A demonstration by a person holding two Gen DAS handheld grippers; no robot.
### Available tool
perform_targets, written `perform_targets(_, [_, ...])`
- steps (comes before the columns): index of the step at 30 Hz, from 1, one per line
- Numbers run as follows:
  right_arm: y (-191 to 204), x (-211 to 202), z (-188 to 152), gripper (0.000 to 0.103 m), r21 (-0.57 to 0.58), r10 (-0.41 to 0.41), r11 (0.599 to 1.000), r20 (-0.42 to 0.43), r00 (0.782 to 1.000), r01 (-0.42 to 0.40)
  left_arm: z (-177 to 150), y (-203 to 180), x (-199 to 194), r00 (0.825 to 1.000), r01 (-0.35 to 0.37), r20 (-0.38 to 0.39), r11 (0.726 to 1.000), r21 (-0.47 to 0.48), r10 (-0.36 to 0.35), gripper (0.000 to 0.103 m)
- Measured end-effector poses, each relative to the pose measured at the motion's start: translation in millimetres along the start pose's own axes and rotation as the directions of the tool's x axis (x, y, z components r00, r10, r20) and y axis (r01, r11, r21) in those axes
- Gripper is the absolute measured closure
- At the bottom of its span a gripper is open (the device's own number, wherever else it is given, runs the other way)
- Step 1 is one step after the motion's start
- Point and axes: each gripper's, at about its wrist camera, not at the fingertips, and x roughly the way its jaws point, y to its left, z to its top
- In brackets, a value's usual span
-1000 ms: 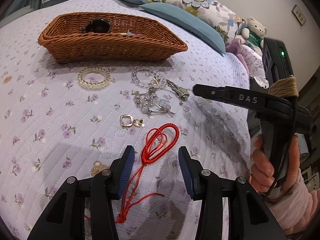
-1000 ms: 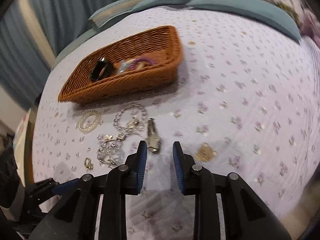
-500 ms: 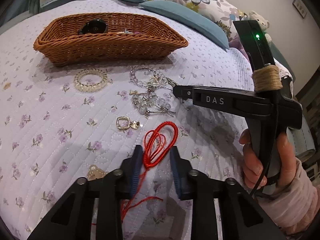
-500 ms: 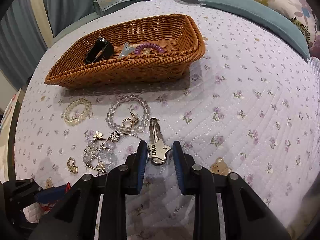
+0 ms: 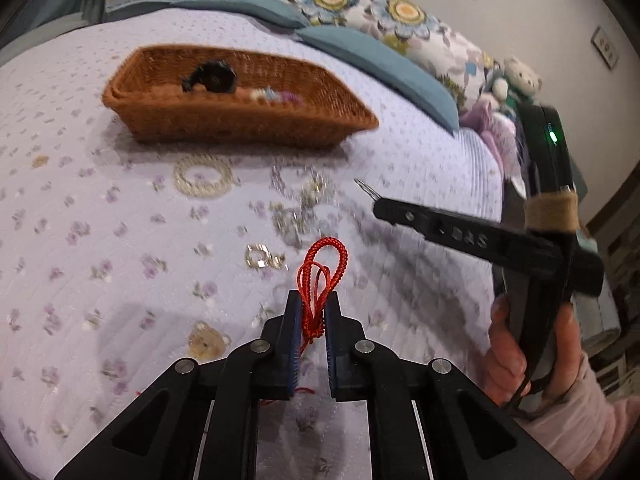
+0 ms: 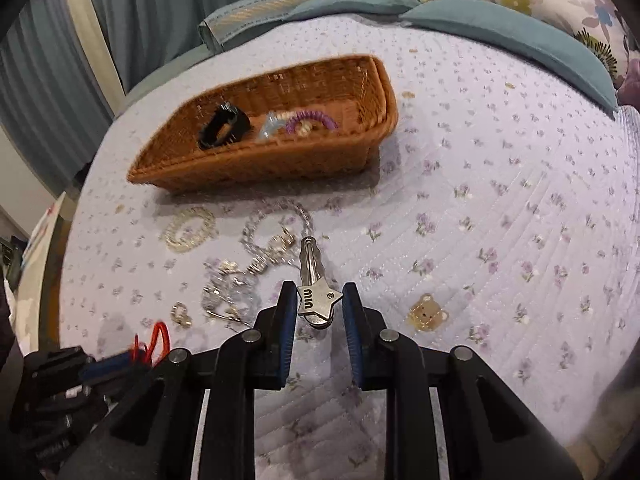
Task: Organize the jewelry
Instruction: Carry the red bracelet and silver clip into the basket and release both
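My left gripper [image 5: 311, 308] is shut on a red cord bracelet [image 5: 322, 268] and holds it above the quilt; it also shows in the right wrist view [image 6: 154, 342]. My right gripper [image 6: 319, 304] is shut on a silver star hair clip [image 6: 316, 292], lifted off the bed; the clip tip shows in the left wrist view [image 5: 366, 190]. A brown wicker basket [image 5: 240, 120], [image 6: 280, 160] stands further back, holding a black clip [image 6: 224, 128] and a purple bracelet [image 6: 312, 120]. Loose on the quilt lie a pale bead bracelet [image 5: 203, 176], a clear bead bracelet [image 6: 276, 220], silver pieces [image 6: 228, 288] and an earring [image 5: 262, 259].
Small bear charms [image 5: 206, 344], [image 6: 428, 312] lie on the quilt near the grippers. Teal and floral pillows [image 5: 380, 52] line the far edge of the bed. A stuffed bear [image 5: 520, 76] sits at the right. Curtains [image 6: 120, 20] hang beyond the bed.
My left gripper has closed on the red cord and lifted it. My right gripper has closed on the star hair clip and raised it off the quilt.
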Motion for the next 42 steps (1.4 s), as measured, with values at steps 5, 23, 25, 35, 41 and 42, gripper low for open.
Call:
perform_targets(5, [16,-27,23,0.077,-0.029,0.036,0.999,0.076,0.996,-0.034,25,2,-27,0.997,-0.019,0.078,1.000,0.003,0.019,0.092])
perform_targets(23, [15,77,173,0.077,0.034,0.082,0.996,0.006,0.997,-0.082,177,38,50,0.996,-0.018,0.084,1.000,0.000,0.018,0.092])
perform_targets(25, [8,95,181,0.077,0.070,0.085,0.994,-0.027,0.996,-0.083,178,40,68,0.998,-0.025,0.056,1.000,-0.001,0.025,0.092])
perform_targets(35, [-1,144,191,0.077,0.102,0.061,0.994,-0.115,0.992,-0.049,184,40,103,0.999,-0.053,0.009,0.999,0.002,0.053,0.092])
perform_targets(41, [-1,152,191,0.076,0.104,0.059,0.994,-0.139,0.988,-0.045,185,36,108,0.998,-0.068,-0.007,0.998,0.006,0.068,0.091])
perform_targets(42, [-2,152,191,0.076,0.114,0.070,0.992,-0.138,0.988,-0.054,185,36,106,0.998,-0.062,-0.008,0.998,0.003,0.062,0.091])
